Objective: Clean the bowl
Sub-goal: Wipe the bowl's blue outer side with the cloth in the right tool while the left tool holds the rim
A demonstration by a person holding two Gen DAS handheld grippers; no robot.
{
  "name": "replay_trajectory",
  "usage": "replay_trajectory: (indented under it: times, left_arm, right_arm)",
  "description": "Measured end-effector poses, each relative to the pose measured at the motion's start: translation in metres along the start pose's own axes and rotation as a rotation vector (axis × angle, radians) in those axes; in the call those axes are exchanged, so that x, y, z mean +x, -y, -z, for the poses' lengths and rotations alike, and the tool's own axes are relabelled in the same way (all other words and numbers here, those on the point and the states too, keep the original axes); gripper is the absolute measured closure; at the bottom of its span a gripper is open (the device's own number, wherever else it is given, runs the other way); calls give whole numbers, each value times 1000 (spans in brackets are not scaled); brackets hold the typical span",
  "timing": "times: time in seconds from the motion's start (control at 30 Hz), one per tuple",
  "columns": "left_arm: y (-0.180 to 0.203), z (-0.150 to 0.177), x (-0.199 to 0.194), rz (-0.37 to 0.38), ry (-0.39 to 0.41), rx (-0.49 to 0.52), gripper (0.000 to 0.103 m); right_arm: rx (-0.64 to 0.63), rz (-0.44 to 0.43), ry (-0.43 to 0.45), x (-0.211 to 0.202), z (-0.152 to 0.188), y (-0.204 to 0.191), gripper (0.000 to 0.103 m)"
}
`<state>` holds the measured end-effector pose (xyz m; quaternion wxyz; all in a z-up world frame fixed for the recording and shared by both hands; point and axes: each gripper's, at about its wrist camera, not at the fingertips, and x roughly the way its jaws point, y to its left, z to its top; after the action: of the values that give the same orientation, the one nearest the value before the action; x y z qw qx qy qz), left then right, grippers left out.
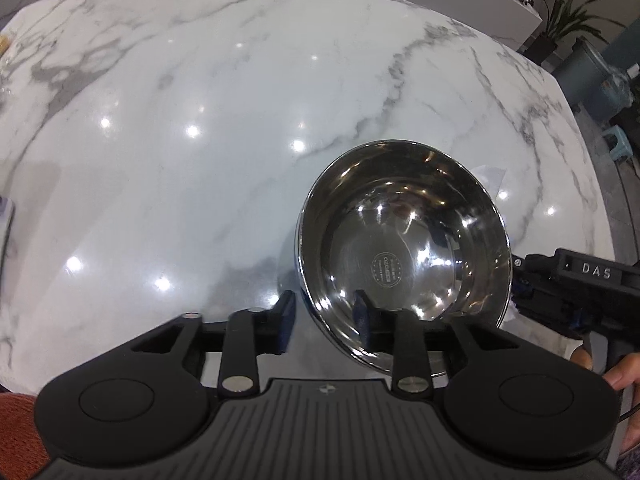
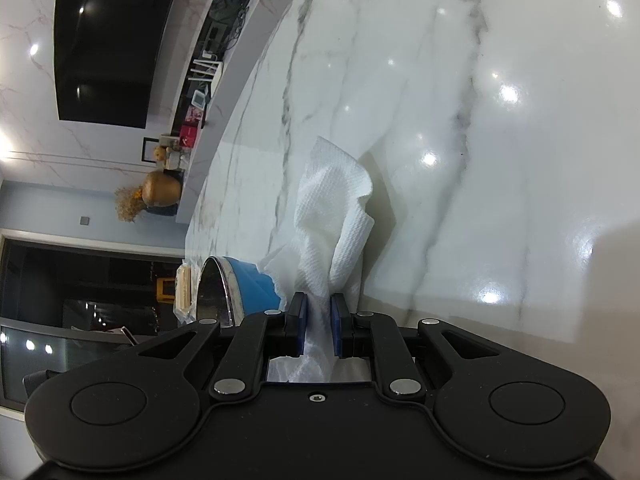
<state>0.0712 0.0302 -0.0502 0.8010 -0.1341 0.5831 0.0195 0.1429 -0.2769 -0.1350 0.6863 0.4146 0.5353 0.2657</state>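
**Mia:** On the white marble worktop [image 1: 180, 120] sits the bowl [image 1: 400, 240]. It is shiny inside and blue outside, and its open side faces up. Why is the left gripper [image 1: 324, 308] at its edge?

**Ben:** Its jaws sit one on each side of the bowl's wall. One blue pad is inside the bowl and the other is outside. I think this is so the bowl will not slide or spin when it gets rubbed.

**Mia:** Are the jaws pinching it hard?

**Ben:** The gap is narrow, but I cannot tell if the pads really press on the wall.

**Mia:** What is the right gripper [image 2: 318, 300] doing?

**Ben:** Its jaws are squeezed tight on a white paper towel [image 2: 332, 208]. The towel sticks out in front like a floppy flag. That loose part is the bit that can wipe.

**Mia:** Where is the towel now?

**Ben:** It is just beside the bowl, on the outside, not in it. I think no wiping is going on at this moment.

**Mia:** So what comes next?

**Ben:** My guess is that the towel has to go up over the rim and down onto the shiny inside. It may flop or bunch up, because it is soft. And if the left jaws are loose, the bowl could scoot away.
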Motion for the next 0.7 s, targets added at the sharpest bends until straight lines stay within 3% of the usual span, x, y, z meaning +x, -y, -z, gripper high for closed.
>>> replay_trajectory:
  times: [0.17,0.4,0.7]
  left_arm:
    - [4,-3,1,-30,16,51,87]
    - [5,-10,3,-55,27,59,91]
    - [8,-16,6,-73,40,73,91]
  right_arm:
    - [9,-42,12,-4,-4,-3,91]
    - [34,-232,68,-22,-9,-7,91]
    - [40,-150,51,-17,-11,-3,91]
